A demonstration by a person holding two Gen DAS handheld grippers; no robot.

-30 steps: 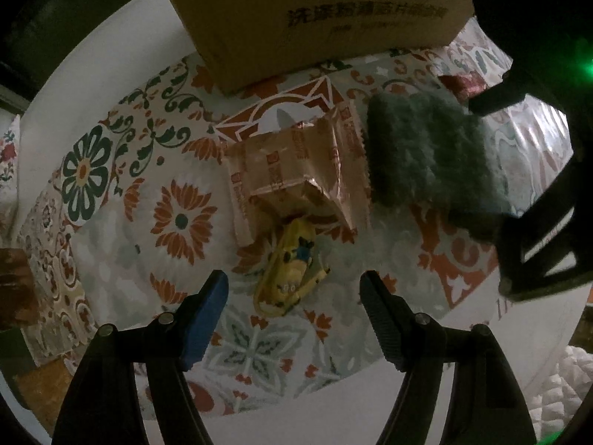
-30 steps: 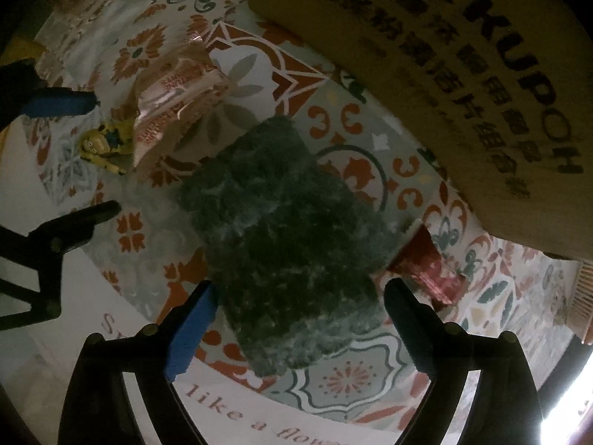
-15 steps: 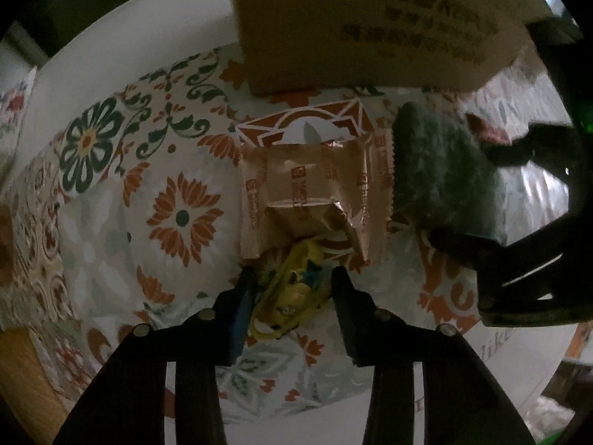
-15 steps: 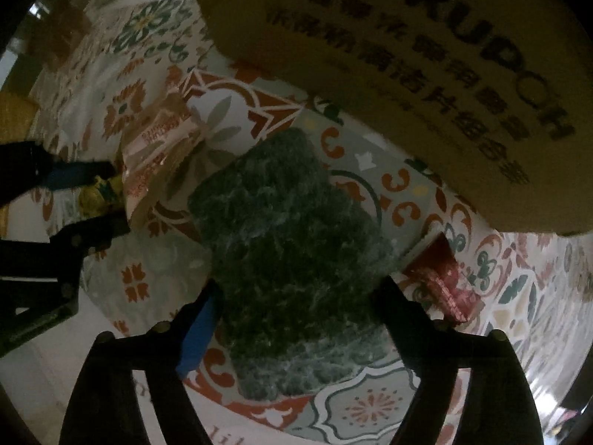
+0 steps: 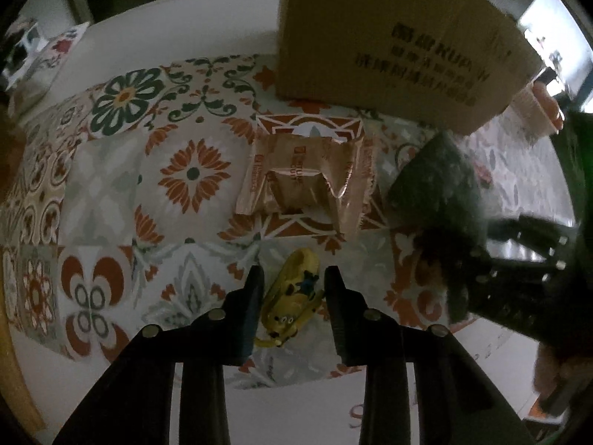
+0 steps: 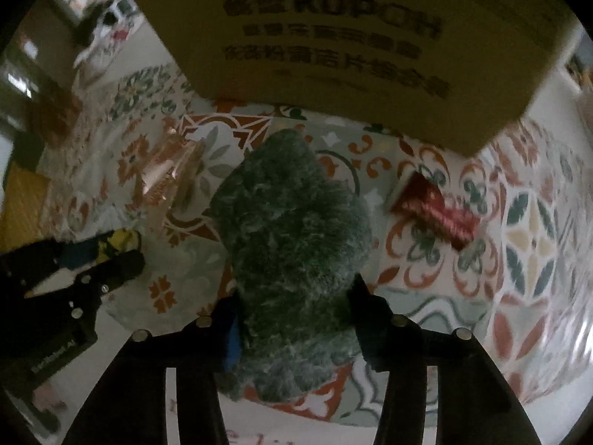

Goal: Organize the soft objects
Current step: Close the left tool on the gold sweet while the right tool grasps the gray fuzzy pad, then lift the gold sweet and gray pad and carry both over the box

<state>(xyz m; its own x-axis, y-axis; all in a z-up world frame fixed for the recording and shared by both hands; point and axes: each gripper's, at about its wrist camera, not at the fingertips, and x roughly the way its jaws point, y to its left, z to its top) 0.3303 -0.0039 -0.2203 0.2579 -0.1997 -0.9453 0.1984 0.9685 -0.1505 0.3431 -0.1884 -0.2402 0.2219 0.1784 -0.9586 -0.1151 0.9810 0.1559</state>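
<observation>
My left gripper (image 5: 294,289) is shut on a small yellow minion toy (image 5: 292,302), held above the patterned tablecloth (image 5: 111,185). My right gripper (image 6: 294,304) is shut on a fluffy grey-green cloth (image 6: 292,230), lifted off the cloth; the cloth also shows in the left wrist view (image 5: 437,181). The left gripper and yellow toy (image 6: 118,241) show at the left of the right wrist view.
A brown cardboard box (image 5: 389,37) stands at the back; it also fills the top of the right wrist view (image 6: 352,29). A shiny tan snack packet (image 5: 307,181) lies ahead of the left gripper. A red packet (image 6: 433,215) lies right of the cloth.
Both grippers closed, the left on the yellow toy and the right on the fluffy cloth, and both have lifted their objects up from the table.
</observation>
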